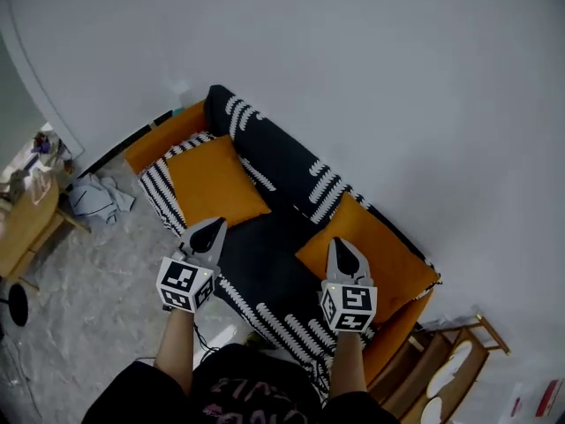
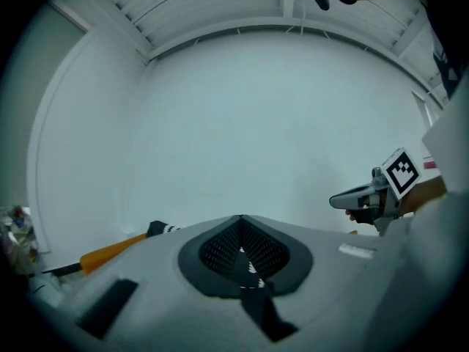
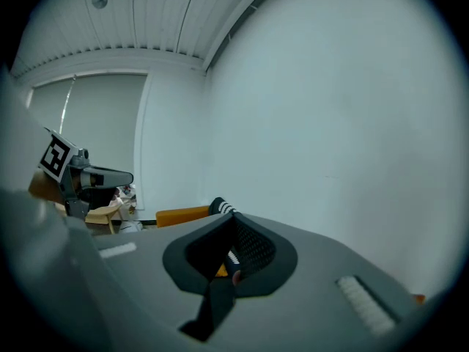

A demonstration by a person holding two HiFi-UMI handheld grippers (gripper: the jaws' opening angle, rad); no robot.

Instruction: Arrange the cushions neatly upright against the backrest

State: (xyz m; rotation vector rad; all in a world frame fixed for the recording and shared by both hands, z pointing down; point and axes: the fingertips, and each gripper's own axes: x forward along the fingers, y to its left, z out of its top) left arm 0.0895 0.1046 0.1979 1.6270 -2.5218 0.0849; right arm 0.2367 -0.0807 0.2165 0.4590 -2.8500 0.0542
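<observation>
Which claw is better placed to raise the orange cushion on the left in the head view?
Left. The left claw points at that cushion's near corner; the right claw is over the other orange cushion.

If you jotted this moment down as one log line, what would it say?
left gripper: shut, empty | right gripper: shut, empty | left orange cushion, right orange cushion: on sofa, not held

Dim, flat, bluish light with soft shadows. Fisheye bending in every view; a black vignette rings both gripper views. The head view's centre is sharp on the cushions (image 1: pixel 212 182); its edges smear.
</observation>
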